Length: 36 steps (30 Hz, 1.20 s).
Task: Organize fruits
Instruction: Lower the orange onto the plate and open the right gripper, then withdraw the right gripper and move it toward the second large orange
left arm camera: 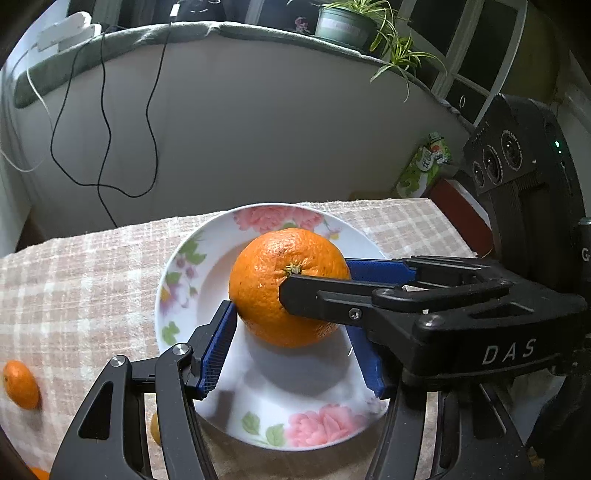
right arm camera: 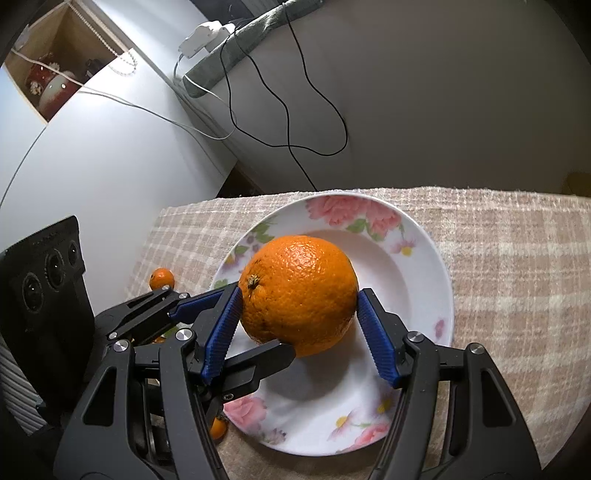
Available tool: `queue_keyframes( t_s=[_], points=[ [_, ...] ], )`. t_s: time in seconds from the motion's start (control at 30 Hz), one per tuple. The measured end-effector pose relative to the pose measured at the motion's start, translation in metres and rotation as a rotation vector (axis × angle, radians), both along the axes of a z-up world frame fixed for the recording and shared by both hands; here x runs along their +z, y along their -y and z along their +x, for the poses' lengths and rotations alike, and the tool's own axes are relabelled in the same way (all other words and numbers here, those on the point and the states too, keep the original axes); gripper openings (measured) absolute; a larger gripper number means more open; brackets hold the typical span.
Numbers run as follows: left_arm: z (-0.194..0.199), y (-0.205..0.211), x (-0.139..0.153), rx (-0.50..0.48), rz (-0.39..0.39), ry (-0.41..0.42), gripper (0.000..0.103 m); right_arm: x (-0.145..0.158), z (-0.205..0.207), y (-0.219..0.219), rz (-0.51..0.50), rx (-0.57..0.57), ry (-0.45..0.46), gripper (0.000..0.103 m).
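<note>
A large orange point(left arm camera: 273, 280) sits over a white floral plate point(left arm camera: 192, 258) on the checked tablecloth. Both grippers are around it. In the left wrist view my left gripper point(left arm camera: 291, 350) has its blue pads on either side of the orange, and the right gripper point(left arm camera: 317, 280) comes in from the right with its fingers against the fruit. In the right wrist view the orange point(right arm camera: 299, 295) sits between the right gripper's point(right arm camera: 299, 328) blue pads, both touching it, above the plate point(right arm camera: 424, 266). The left gripper point(right arm camera: 258, 325) reaches in from the left.
Small oranges lie on the cloth to the left point(left arm camera: 20, 384) and near the plate point(right arm camera: 161, 278). Black and white cables hang down the grey wall behind. A potted plant point(left arm camera: 347, 26) stands on the ledge. A green packet point(left arm camera: 424, 166) lies beyond the table's right edge.
</note>
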<state>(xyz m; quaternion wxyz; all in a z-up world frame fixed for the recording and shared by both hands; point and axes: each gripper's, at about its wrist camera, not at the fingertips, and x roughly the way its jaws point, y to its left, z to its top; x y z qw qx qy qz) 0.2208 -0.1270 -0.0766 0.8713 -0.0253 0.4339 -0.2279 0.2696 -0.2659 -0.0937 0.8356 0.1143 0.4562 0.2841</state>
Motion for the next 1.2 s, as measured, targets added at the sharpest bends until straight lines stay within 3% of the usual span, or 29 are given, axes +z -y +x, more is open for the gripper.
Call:
queue_keyframes(
  t_s=[0.3, 0.43, 0.77, 1.07, 1.2],
  points=[
    [-0.003, 0.002, 0.001, 0.014, 0.002, 0.022, 0.060, 0.004, -0.002, -0.006, -0.049, 0.001, 0.009, 0.070],
    [-0.008, -0.001, 0.007, 0.026, 0.019, 0.042, 0.060, 0.018, -0.012, -0.012, -0.114, -0.005, 0.083, 0.084],
    [-0.042, -0.018, 0.033, 0.039, 0.034, 0.086, 0.060, 0.048, -0.047, -0.005, -0.170, -0.064, 0.163, 0.084],
    [-0.085, -0.051, 0.052, 0.066, -0.004, 0.120, 0.060, 0.063, -0.106, 0.008, -0.216, -0.101, 0.258, 0.084],
    [-0.107, -0.067, 0.056, 0.086, 0.017, 0.146, 0.060, 0.063, -0.135, 0.017, -0.224, -0.114, 0.301, 0.084]
  ],
)
